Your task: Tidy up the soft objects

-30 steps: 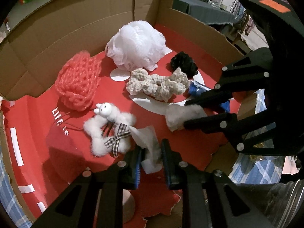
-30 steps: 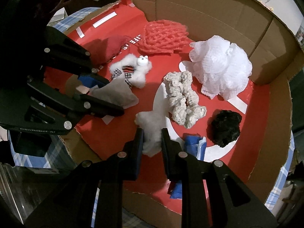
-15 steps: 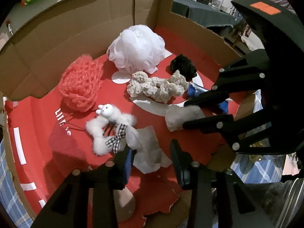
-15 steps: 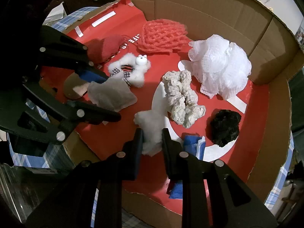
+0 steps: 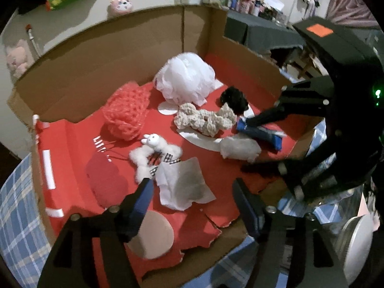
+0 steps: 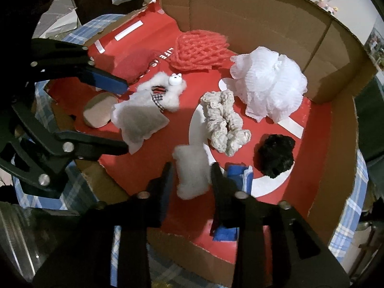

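Observation:
Soft things lie on the red floor of a cardboard box (image 5: 134, 45). My left gripper (image 5: 192, 189) hangs just above a flat grey-white sachet (image 5: 184, 187), its jaws opening and its pads clear of it. From the right wrist view the left gripper (image 6: 121, 115) straddles that sachet (image 6: 139, 120). My right gripper (image 6: 191, 170) has a white cotton wad (image 6: 192, 175) between its opening jaws, the pads not pressing it. Nearby are a fluffy bunny hair tie (image 5: 156, 151), a cream knitted scrunchie (image 5: 204, 120), a black scrunchie (image 5: 234, 99), a pink net (image 5: 126, 110) and a white mesh pouf (image 5: 184, 79).
A folded blue cloth (image 6: 237, 175) lies right of the wad. A dark red pouch (image 5: 105, 177) and a round beige pad (image 5: 153, 237) sit at the front left. The box's front edge (image 5: 216, 230) is torn and low. A blue plaid tablecloth (image 5: 16, 216) lies under the box.
Both grippers' jaws have spread apart. The left one let go of the sachet, which now lies flat, and lifted back a little. The right one released the cotton wad without moving.

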`<action>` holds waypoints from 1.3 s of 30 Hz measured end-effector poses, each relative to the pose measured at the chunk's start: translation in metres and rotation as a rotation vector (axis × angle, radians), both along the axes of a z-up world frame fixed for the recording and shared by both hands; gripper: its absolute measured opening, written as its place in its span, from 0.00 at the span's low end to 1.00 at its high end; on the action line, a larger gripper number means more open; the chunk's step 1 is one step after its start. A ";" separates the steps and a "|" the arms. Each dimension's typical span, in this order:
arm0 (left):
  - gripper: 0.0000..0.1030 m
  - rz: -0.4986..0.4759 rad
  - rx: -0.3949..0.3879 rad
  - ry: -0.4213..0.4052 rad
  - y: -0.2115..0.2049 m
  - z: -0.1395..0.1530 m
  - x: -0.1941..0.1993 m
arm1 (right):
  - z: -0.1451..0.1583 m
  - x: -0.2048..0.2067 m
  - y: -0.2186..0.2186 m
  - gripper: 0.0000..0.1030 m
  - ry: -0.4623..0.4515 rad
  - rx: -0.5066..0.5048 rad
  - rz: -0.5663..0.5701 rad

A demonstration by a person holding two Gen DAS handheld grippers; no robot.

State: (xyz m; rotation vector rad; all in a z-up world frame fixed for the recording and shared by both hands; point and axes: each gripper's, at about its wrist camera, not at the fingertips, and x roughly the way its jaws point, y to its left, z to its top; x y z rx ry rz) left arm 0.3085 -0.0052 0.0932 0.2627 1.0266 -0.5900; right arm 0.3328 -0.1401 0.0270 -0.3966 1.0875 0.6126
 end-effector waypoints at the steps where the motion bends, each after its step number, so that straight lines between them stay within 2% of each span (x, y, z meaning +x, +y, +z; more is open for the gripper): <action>1: 0.71 0.009 -0.007 -0.005 0.002 0.003 -0.003 | 0.002 -0.002 -0.001 0.67 -0.011 0.001 -0.006; 4: 0.74 0.054 -0.017 -0.031 0.009 0.013 -0.013 | 0.015 -0.010 -0.006 0.67 -0.052 0.011 -0.023; 8: 0.85 0.122 -0.032 -0.070 0.013 0.025 -0.025 | 0.031 -0.019 -0.015 0.67 -0.087 0.018 -0.079; 12: 0.92 0.224 -0.048 -0.089 0.022 0.030 -0.033 | 0.046 -0.029 -0.024 0.67 -0.098 0.042 -0.182; 13: 0.94 0.245 -0.045 -0.094 0.024 0.029 -0.034 | 0.049 -0.031 -0.026 0.70 -0.098 0.053 -0.216; 15: 0.95 0.292 -0.041 -0.094 0.028 0.027 -0.037 | 0.053 -0.034 -0.032 0.75 -0.101 0.067 -0.270; 24: 0.95 0.427 -0.047 -0.025 0.041 0.004 -0.037 | 0.039 -0.038 -0.043 0.75 -0.066 0.094 -0.411; 39: 0.95 0.468 -0.002 0.009 0.035 -0.018 -0.030 | 0.014 -0.036 -0.044 0.75 -0.023 0.091 -0.465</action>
